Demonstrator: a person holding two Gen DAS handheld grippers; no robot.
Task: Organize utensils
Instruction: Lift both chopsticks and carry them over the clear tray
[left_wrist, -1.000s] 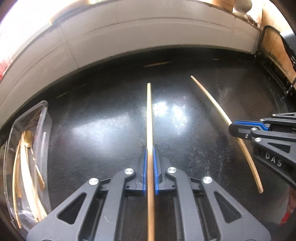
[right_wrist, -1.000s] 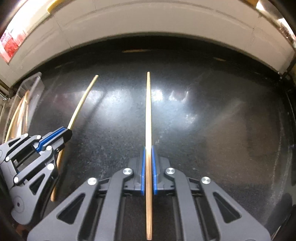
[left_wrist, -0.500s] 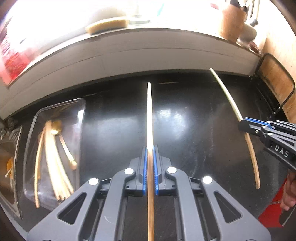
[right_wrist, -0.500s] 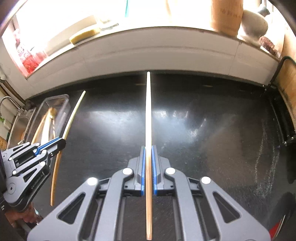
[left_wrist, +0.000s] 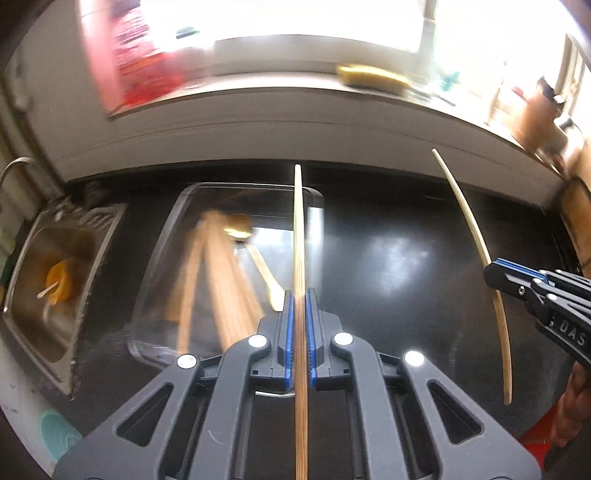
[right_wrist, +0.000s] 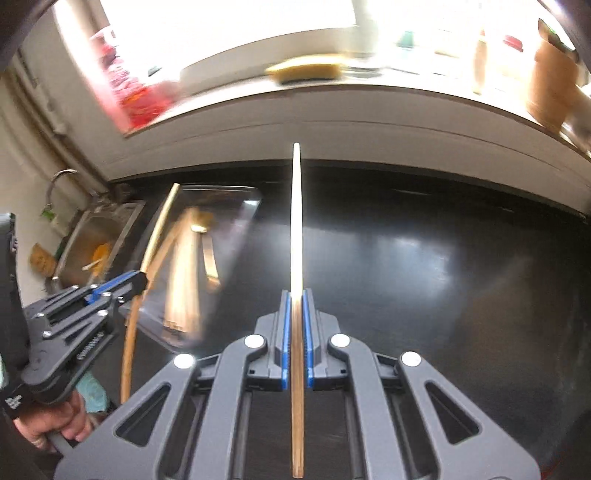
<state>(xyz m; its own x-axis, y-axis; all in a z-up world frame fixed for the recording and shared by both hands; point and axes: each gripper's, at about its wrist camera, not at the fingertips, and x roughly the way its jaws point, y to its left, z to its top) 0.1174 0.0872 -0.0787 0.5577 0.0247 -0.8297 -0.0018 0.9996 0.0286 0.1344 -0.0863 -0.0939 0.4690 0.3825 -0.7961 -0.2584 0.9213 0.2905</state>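
Note:
My left gripper (left_wrist: 299, 295) is shut on a wooden chopstick (left_wrist: 298, 229) that points forward over a clear plastic tray (left_wrist: 240, 185). The tray holds several chopsticks and a gold spoon (left_wrist: 240, 225), all blurred. My right gripper (right_wrist: 295, 295) is shut on a second chopstick (right_wrist: 296, 221) above the black countertop (right_wrist: 424, 258). In the left wrist view, the right gripper (left_wrist: 493, 269) appears at the right edge with its chopstick (left_wrist: 465, 214). In the right wrist view, the left gripper (right_wrist: 142, 282) sits at the left with its chopstick (right_wrist: 159, 229) beside the tray (right_wrist: 221, 189).
A steel sink (left_wrist: 55, 258) with an orange item lies left of the tray. The white tiled wall and sill behind carry a yellow sponge (right_wrist: 306, 70), a red packet (left_wrist: 147, 66) and a brown container (right_wrist: 550, 81). A hand (right_wrist: 55, 421) grips the left tool.
Both grippers have risen and swung left, each still clamping its chopstick. The tray has slid from the far left to under the left gripper, and the sink has come into view.

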